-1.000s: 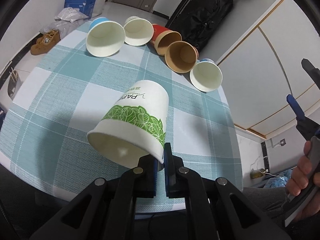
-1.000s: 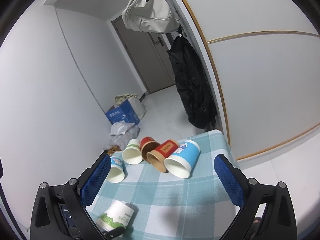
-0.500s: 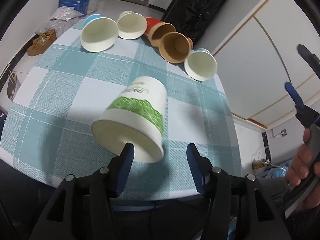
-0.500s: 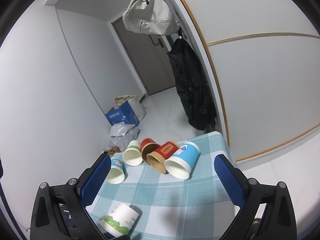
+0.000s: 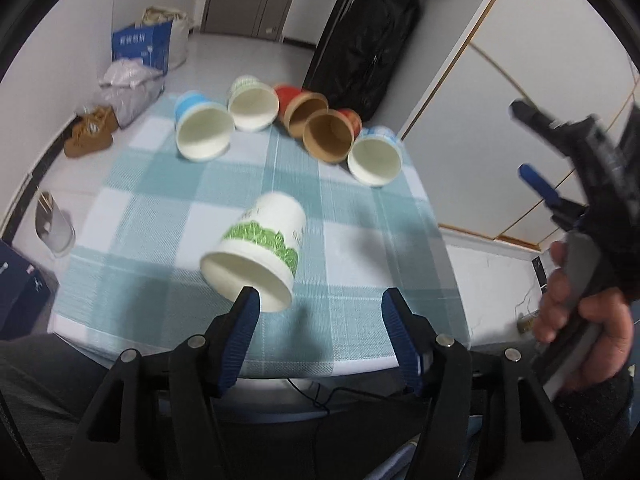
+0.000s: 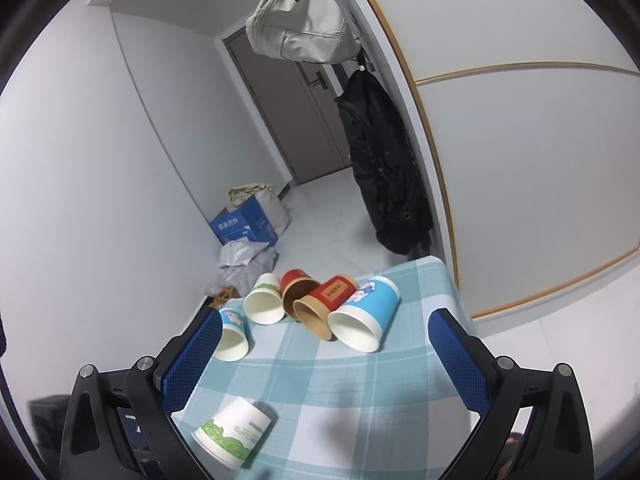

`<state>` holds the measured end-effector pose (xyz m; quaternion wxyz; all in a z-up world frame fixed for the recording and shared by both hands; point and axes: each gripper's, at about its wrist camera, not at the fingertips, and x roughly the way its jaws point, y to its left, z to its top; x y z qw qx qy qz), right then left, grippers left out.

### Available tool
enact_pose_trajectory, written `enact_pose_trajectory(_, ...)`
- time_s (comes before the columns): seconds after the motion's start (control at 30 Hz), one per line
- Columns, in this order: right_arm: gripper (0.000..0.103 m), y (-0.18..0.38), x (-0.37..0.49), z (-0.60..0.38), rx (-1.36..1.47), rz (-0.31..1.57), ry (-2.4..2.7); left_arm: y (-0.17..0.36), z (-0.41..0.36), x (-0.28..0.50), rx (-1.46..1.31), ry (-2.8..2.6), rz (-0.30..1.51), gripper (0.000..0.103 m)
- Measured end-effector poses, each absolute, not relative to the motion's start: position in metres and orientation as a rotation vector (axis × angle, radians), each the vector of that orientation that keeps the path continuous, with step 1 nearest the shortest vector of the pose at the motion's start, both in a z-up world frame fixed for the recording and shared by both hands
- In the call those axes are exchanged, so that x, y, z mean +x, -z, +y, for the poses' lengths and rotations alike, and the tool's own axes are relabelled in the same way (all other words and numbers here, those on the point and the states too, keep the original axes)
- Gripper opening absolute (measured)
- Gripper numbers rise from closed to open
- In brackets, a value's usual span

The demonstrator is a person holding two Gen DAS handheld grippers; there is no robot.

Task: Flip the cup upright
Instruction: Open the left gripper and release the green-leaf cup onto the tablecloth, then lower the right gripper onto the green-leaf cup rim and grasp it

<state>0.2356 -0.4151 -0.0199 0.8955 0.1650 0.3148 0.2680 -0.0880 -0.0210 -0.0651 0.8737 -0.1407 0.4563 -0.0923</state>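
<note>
Since a second ago, the left tongs (image 5: 320, 312) have been letting go of the green-leaf cup (image 5: 256, 256): then they were pinching its rim, and now their blue pads are standing spread wide, pulled back from it. That cup is lying on its side on the near part of the checked worktop (image 5: 168, 208), mouth facing the near edge, its rim just beyond the left pad; whether pad and rim are touching is unclear through the blur.

Along the far edge of the worktop, five more cups are lying on their sides with mouths turned toward the camera: from the left, a blue-banded white cup (image 5: 202, 130), a green-banded white cup (image 5: 253, 103), two brown-lined red cups (image 5: 304, 114) nestled together, and a blue cartoon cup (image 6: 366, 314) at the right end. That is making six cups in all.

At the right, the right tongs (image 6: 324, 364) are hovering above the worktop with their pads spread wide and holding nothing, a hand (image 5: 580, 316) gripping their handle.
</note>
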Motion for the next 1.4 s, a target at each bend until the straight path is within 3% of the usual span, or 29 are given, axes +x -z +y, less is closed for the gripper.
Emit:
enact_pose_trajectory(0.5,0.103,0.028,0.223,-0.393,0.249,0.672,-0.583,0.02,0.031,-0.062,-0.179,0.017,0.748,0.06)
enact_pose_trajectory(0.63,0.103,0.035,0.216,-0.382,0.227,0.692,-0.609,0.018,0.057,-0.049,-0.179,-0.045,0.702,0.074)
enact_pose_trajectory(1.2,0.102,0.07,0.15,-0.278,0.045,0.822,-0.746,0.031,0.116,-0.041,-0.265,-0.126,0.689,0.075)
enact_pose_trajectory(1.4,0.088,0.092,0.144,-0.238,-0.012,0.884,-0.748,0.033,0.135,-0.041,-0.345,-0.151,0.714,0.074)
